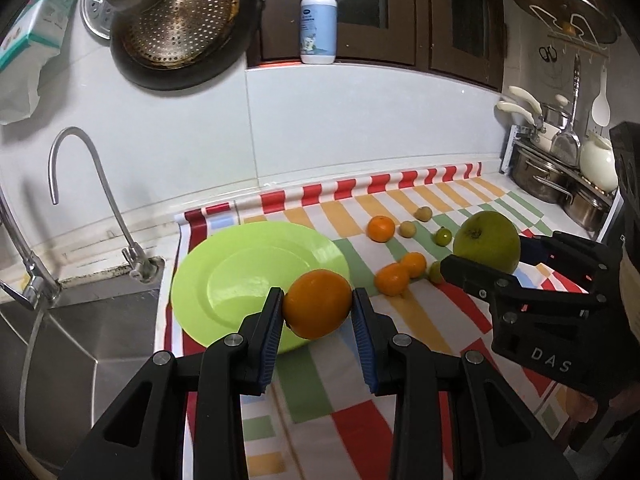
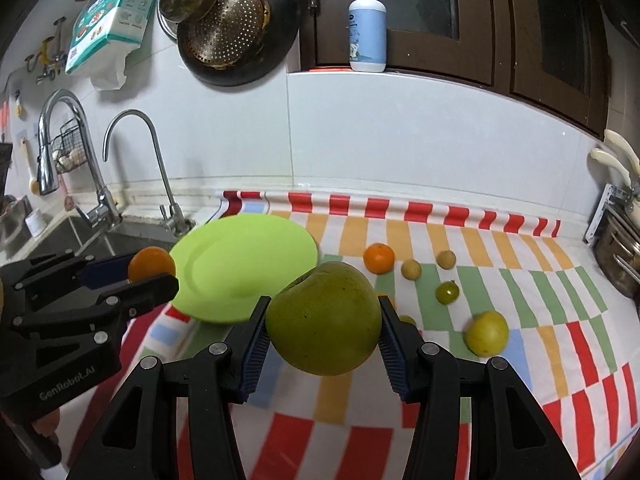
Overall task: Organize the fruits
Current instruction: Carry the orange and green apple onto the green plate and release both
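So a round orange fruit (image 1: 318, 304) is pinched by the left gripper (image 1: 318, 308) over the lime-green plastic plate (image 1: 224, 276); a big green pomelo-like fruit (image 2: 324, 320) is clamped by the right gripper (image 2: 322, 324), hiding some small fruit behind.

1. A striped cloth (image 2: 500, 264) covers the counter beside the sink (image 1: 100, 320).
2. On it lie a green plate (image 2: 224, 264), a tangerine (image 2: 378, 258), several small yellowish fruits and a yellow citrus (image 2: 487, 333).

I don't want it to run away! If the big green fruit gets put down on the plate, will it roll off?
Probably it could. The big green fruit, shut in the right gripper, looks round, so it may roll. The green plate looks shallow and glossy, so it likely won't stop it much.
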{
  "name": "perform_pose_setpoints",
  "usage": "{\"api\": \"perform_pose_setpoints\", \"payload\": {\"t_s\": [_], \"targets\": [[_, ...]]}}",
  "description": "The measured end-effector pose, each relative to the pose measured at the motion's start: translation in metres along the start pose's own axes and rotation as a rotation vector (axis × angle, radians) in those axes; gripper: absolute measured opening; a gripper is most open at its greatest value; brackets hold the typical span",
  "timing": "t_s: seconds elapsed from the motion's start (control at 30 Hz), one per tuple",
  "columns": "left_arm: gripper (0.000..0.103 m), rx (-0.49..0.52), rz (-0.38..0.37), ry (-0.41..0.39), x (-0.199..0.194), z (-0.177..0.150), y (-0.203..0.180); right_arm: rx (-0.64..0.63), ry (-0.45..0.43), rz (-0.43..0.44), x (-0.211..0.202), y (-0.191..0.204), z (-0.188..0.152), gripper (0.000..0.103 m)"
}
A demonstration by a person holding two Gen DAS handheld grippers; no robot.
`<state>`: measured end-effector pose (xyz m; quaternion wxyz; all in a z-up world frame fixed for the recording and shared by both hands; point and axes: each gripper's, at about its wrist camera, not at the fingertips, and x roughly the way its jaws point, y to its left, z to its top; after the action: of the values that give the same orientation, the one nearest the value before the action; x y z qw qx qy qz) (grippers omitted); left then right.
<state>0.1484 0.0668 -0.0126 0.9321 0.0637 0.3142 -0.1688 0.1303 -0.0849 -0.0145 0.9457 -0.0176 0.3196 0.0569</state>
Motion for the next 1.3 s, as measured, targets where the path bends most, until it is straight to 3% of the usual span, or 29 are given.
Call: {"api": "perform_pose_setpoints", "payload": {"t_s": [0.3,0.6,0.93,1.3], "targets": [[0.034,-0.101,0.084,-0.021,0.009,0.015,0.022,-0.077,-0.008,0.121,0.024,0.021,0.036,0.051],[0.034,-0.128,0.129,0.005,0.043,0.04,0.047,-0.138,0.003,0.161,0.073,0.035,0.08,0.051],[0.034,-0.087,0.145,0.095,0.114,0.049,0.088,-0.184,0.165,0.184,0.168,0.049,0.102,0.051],[0.034,-0.142,0.1,0.221,0.174,0.037,0.116,-0.187,0.325,0.187,0.236,0.056,0.087,0.051]]}}
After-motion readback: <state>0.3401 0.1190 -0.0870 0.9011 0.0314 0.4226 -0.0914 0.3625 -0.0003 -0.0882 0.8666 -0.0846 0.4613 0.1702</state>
